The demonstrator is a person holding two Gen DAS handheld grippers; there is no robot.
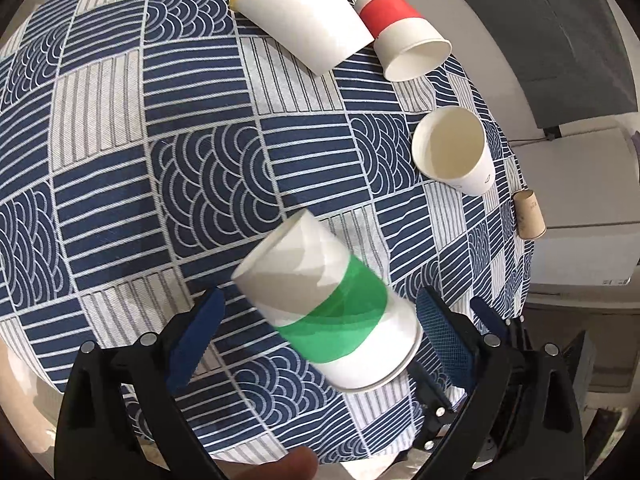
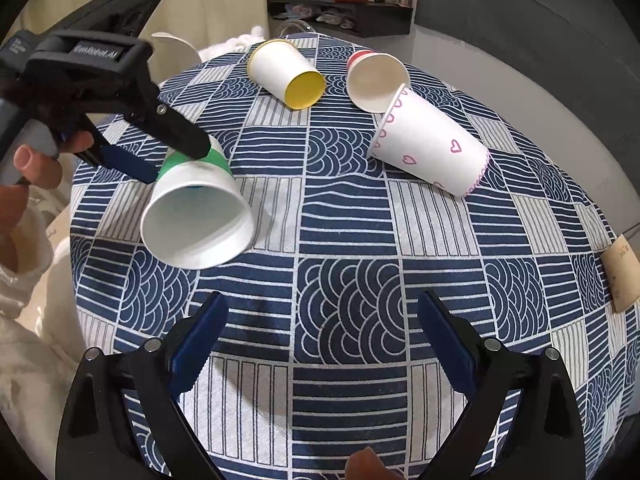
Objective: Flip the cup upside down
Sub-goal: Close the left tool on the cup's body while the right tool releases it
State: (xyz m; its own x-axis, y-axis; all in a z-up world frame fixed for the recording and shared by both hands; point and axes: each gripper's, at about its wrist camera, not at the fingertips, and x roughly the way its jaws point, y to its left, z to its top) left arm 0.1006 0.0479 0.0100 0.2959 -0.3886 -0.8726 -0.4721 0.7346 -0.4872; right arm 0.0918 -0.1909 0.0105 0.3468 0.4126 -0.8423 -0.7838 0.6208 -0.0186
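A white paper cup with a green band [image 1: 328,308] hangs tilted between the wide-open fingers of my left gripper [image 1: 320,320], blurred, its base pointing away and its rim toward me; neither pad seems to touch it. In the right wrist view the same cup [image 2: 198,208] is in the air over the table's left side, its mouth facing the camera, with the left gripper [image 2: 160,148] just above and behind it. My right gripper [image 2: 322,332] is open and empty over the near part of the table.
The round table has a blue and white patterned cloth [image 2: 352,240]. On their sides lie a yellow-rimmed cup [image 2: 286,74], a red-banded cup [image 2: 374,80] and a heart-printed cup [image 2: 430,144]. A cardboard tube [image 1: 530,216] lies at the table edge.
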